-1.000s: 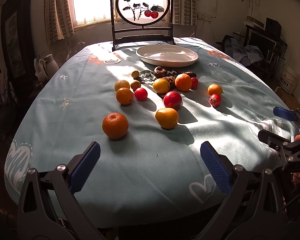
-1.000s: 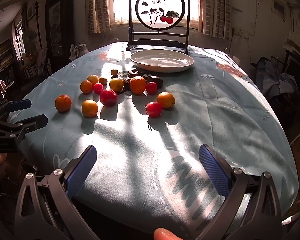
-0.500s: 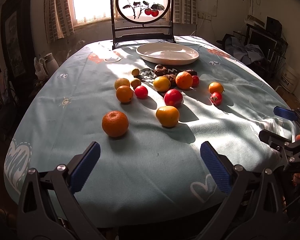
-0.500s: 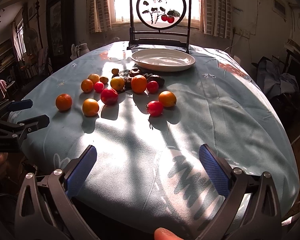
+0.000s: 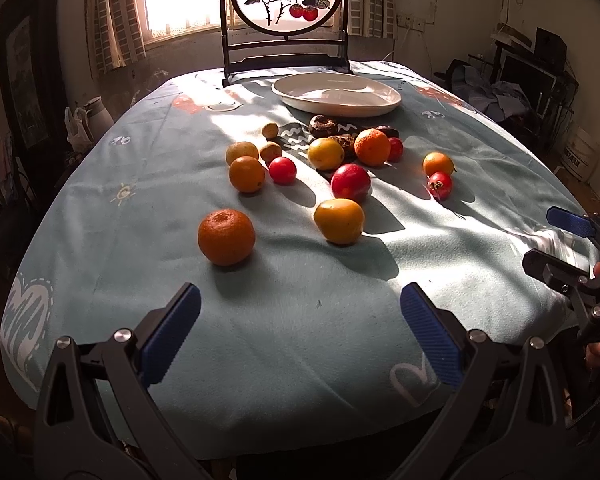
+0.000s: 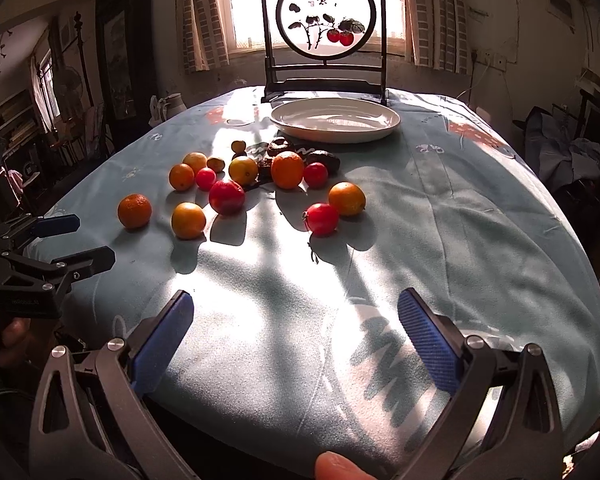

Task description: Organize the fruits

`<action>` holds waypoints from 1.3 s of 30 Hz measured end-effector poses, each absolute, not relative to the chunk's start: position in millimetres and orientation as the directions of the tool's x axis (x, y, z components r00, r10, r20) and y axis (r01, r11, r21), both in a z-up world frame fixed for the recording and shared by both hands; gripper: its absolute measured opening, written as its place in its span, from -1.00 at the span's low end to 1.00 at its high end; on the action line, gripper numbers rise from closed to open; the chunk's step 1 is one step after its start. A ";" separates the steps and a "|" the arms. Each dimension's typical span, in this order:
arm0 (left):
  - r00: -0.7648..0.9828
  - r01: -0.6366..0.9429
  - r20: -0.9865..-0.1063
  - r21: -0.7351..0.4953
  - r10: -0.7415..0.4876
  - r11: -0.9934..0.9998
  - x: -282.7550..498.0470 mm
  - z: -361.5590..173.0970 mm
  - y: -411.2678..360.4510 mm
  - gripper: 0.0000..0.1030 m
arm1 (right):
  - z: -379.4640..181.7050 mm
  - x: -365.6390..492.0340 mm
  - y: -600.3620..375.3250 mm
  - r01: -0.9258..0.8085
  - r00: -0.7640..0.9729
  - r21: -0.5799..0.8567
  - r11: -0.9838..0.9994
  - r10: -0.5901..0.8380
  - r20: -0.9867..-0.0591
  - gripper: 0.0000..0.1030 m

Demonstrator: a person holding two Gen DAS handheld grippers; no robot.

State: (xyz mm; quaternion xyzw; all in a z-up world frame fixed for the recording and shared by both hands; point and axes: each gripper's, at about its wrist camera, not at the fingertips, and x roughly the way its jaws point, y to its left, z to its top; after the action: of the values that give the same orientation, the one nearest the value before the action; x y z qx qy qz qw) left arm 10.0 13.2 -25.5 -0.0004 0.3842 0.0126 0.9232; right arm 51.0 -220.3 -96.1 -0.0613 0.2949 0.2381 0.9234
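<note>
Several fruits lie loose on a pale blue tablecloth (image 5: 300, 340): a big orange (image 5: 226, 236) nearest on the left, a yellow-orange fruit (image 5: 339, 221), a red apple (image 5: 350, 182), a small red fruit (image 5: 440, 185) and more oranges behind. An empty white plate (image 5: 336, 93) sits beyond them. My left gripper (image 5: 300, 336) is open over the near table edge, nothing between its blue pads. My right gripper (image 6: 296, 336) is open too, short of the red fruit (image 6: 321, 219) and orange (image 6: 347, 198). The plate (image 6: 335, 120) shows at the far end.
A dark framed round screen with painted fruit (image 6: 326, 28) stands behind the plate. Dark, wrinkled fruits (image 5: 324, 125) lie near the plate. Each gripper shows in the other's view: right one (image 5: 572, 248), left one (image 6: 48, 240). A fingertip (image 6: 336, 466) shows at the bottom.
Both grippers have edged forward over the table, so the fruits look slightly nearer and lower in view. Both stay open; nothing on the cloth has moved.
</note>
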 end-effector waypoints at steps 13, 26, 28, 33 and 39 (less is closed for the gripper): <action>0.663 -0.073 -0.749 -0.040 0.019 0.997 27.9 -52.6 45.8 0.96 | -108.4 119.2 -222.6 -0.387 0.680 0.112 0.915 0.365 -0.636 0.62; 0.700 0.012 -0.706 -0.137 -0.106 0.991 39.8 -51.8 61.1 0.96 | -121.1 183.3 -185.1 -0.397 0.573 0.165 0.903 0.384 -0.724 -0.19; 0.705 0.038 -0.697 -0.142 -0.127 0.989 44.6 -48.3 56.7 0.96 | -120.6 183.8 -186.4 -0.391 0.581 0.165 0.906 0.382 -0.718 -0.29; 0.711 0.114 -0.683 -0.124 -0.168 0.986 65.7 -39.5 34.8 0.95 | -117.0 179.3 -201.1 -0.399 0.593 0.258 0.880 0.462 -0.659 -0.35; 0.701 0.169 -0.696 -0.045 -0.153 0.985 93.7 -36.3 4.4 0.62 | -115.3 177.9 -207.5 -0.412 0.589 0.301 0.860 0.504 -0.632 -0.35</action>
State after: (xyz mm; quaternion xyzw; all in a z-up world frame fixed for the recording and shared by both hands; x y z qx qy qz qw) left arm 93.7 4.4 -36.3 0.0110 0.3764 -0.0872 0.9223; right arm 177.9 -207.5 -115.3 0.0614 0.3732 0.2576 0.8891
